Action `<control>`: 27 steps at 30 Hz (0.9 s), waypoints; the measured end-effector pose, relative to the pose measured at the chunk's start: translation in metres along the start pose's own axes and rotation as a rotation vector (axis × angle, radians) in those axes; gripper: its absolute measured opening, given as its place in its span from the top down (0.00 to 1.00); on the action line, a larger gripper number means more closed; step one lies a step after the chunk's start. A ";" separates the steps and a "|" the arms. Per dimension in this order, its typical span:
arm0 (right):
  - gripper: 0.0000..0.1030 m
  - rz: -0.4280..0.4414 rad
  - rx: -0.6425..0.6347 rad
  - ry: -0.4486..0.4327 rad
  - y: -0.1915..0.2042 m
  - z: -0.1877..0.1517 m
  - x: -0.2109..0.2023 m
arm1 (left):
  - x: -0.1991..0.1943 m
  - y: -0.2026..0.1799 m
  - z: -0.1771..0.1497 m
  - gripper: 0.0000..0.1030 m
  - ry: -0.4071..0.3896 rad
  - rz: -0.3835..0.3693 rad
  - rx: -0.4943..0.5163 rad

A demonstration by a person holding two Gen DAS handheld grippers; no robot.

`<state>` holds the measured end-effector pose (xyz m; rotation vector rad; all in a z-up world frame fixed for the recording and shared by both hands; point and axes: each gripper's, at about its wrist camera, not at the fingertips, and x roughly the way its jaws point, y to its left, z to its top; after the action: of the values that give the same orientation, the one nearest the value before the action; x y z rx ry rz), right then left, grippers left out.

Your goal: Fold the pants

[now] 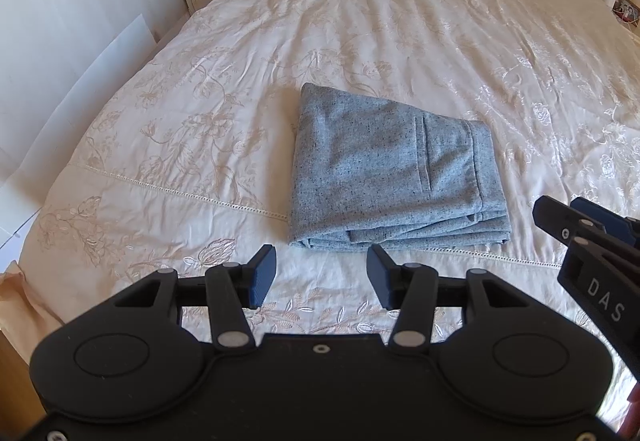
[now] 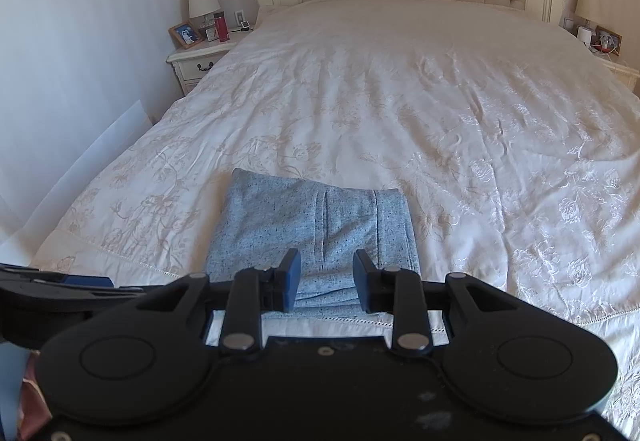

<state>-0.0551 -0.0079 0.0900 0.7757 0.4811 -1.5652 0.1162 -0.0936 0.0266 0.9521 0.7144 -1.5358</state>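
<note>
Pants (image 1: 396, 173): grey, folded into a compact stack, lying flat on the bedspread (image 1: 400, 21) near the near edge of the bed, layered edges toward the viewer. Left gripper (image 1: 322, 275): jaws parted, empty, held over bare bedspread just short of the stack's near edge. Right gripper (image 2: 327, 281): jaws parted more narrowly, nothing between them, held above the stack's near edge. Nightstand (image 2: 196, 63) at far left carries a lamp (image 2: 203, 1) and a red bottle (image 2: 221, 27).

Black tongs (image 1: 322, 277) with blue pads (image 1: 264, 273), silver screws, apparently "DAS" lettering.
</note>
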 end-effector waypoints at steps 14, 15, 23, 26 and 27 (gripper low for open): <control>0.69 0.004 -0.012 0.014 0.010 -0.002 0.008 | 0.007 0.013 0.000 0.45 0.005 0.005 -0.008; 0.69 0.004 -0.013 0.014 0.011 -0.003 0.009 | 0.007 0.014 0.000 0.45 0.005 0.004 -0.008; 0.69 0.009 -0.019 0.026 0.018 -0.005 0.017 | 0.013 0.019 0.000 0.45 0.012 -0.004 -0.005; 0.69 0.009 -0.019 0.032 0.021 -0.006 0.020 | 0.016 0.021 0.000 0.45 0.020 -0.006 -0.003; 0.69 0.009 -0.020 0.035 0.022 -0.006 0.021 | 0.017 0.022 0.000 0.45 0.023 -0.006 -0.001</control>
<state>-0.0327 -0.0219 0.0736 0.7896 0.5172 -1.5389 0.1374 -0.1064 0.0129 0.9685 0.7351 -1.5317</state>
